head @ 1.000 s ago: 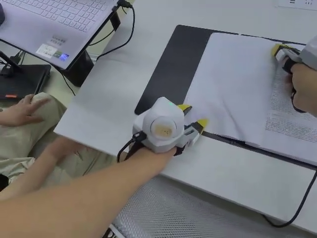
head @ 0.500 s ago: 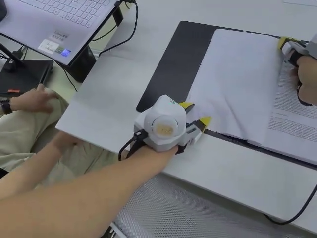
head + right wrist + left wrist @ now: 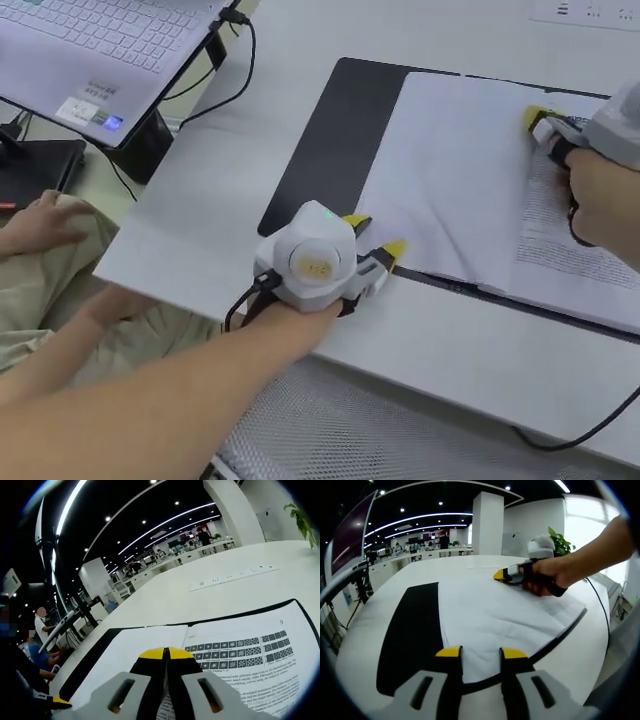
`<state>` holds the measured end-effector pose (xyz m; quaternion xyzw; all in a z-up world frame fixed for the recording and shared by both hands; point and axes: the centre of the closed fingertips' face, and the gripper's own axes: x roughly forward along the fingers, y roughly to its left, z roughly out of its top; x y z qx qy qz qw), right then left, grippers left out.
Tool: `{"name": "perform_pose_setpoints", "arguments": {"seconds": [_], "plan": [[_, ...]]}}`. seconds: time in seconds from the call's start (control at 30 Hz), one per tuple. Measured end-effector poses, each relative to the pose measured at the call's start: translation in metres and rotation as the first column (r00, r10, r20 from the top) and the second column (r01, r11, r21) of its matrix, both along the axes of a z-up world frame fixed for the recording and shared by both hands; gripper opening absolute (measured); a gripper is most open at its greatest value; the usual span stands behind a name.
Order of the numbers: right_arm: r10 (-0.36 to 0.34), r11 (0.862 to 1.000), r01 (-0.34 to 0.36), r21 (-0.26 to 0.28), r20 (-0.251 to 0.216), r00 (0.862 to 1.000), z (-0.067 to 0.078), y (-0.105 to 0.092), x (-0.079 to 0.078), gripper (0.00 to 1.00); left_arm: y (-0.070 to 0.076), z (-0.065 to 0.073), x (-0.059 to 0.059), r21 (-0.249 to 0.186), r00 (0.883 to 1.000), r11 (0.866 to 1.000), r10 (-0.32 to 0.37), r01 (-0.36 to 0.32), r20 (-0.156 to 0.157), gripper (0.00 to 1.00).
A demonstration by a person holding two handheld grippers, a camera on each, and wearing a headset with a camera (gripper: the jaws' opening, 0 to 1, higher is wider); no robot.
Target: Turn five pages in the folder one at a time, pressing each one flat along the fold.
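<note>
The folder lies open on the white table, its black cover (image 3: 325,150) spread to the left. A blank white page (image 3: 450,170) lies turned over on it, and the printed page (image 3: 565,240) lies to the right. My left gripper (image 3: 375,235) rests at the blank page's near edge, jaws open a little with nothing between them (image 3: 481,654). My right gripper (image 3: 540,120) is shut and presses its yellow tips on the fold near the top, between the blank page (image 3: 130,645) and the printed page (image 3: 250,650). The left gripper view shows the right gripper (image 3: 507,574) too.
A laptop (image 3: 100,50) on a stand sits at the far left, with cables (image 3: 225,80) trailing beside it. A power strip (image 3: 235,575) lies beyond the folder. The table's near edge runs just below my left hand. A seated person's hand (image 3: 40,220) is at the left.
The head camera has shifted. My right gripper has slid a little nearer along the fold. The left gripper stays at the page's near edge.
</note>
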<state>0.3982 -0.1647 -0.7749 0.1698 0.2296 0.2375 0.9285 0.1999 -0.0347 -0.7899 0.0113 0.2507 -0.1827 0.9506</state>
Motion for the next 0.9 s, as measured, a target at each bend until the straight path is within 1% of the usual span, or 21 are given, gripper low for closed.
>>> {"name": "perform_pose_setpoints", "arguments": {"seconds": [0.03,0.13,0.23,0.3,0.37,0.4,0.43,0.47,0.57,0.7,0.8,0.9], "plan": [[0.001,1.000,-0.001,0.006,-0.002,1.000,0.002,0.000,-0.007,0.00,0.000,0.000,0.000,0.000,1.000,1.000,0.000,0.000,0.000,0.28],[-0.004,1.000,0.004,0.023,-0.012,1.000,0.001,-0.002,-0.011,0.00,0.000,0.000,0.000,-0.002,1.000,1.000,0.001,-0.001,0.003,0.28],[-0.001,0.999,0.002,0.032,-0.017,1.000,0.002,-0.002,-0.023,0.00,0.000,0.000,0.000,-0.003,1.000,1.000,0.001,-0.001,0.004,0.28],[0.001,0.999,0.000,0.032,-0.020,1.000,0.002,-0.003,-0.025,0.00,0.000,0.000,0.000,-0.003,1.000,1.000,0.001,-0.001,0.004,0.28],[0.001,0.999,0.000,0.037,-0.024,1.000,0.002,-0.004,-0.031,0.00,0.000,-0.001,0.000,-0.004,1.000,1.000,0.001,-0.001,0.004,0.28],[0.002,0.999,-0.001,0.038,-0.024,1.000,0.006,-0.003,-0.037,0.00,0.000,-0.001,0.001,-0.005,1.000,1.000,0.002,-0.002,0.004,0.28],[0.003,0.999,-0.002,0.042,-0.026,1.000,0.006,-0.003,-0.040,0.00,0.000,-0.001,0.001,-0.005,1.000,1.000,0.002,-0.002,0.004,0.28],[0.003,0.999,-0.002,0.044,-0.028,1.000,0.006,-0.003,-0.036,0.00,0.000,-0.001,0.001,-0.005,1.000,1.000,0.002,-0.002,0.005,0.28],[0.004,0.999,-0.002,0.046,-0.031,1.000,0.005,-0.005,-0.038,0.00,0.000,0.000,0.000,-0.006,1.000,1.000,0.002,-0.002,0.005,0.28],[0.011,0.999,-0.009,0.048,-0.034,0.999,0.011,-0.002,-0.060,0.00,0.000,0.000,0.001,-0.006,1.000,1.000,0.002,-0.002,0.006,0.28],[0.017,0.999,-0.015,0.048,-0.035,0.999,0.011,-0.001,-0.067,0.00,0.000,0.001,0.000,-0.006,1.000,1.000,0.001,-0.001,0.007,0.28],[0.026,0.999,-0.025,0.043,-0.030,0.999,0.011,-0.001,-0.077,0.00,0.000,0.001,0.000,-0.006,1.000,1.000,0.001,-0.001,0.007,0.28]]}}
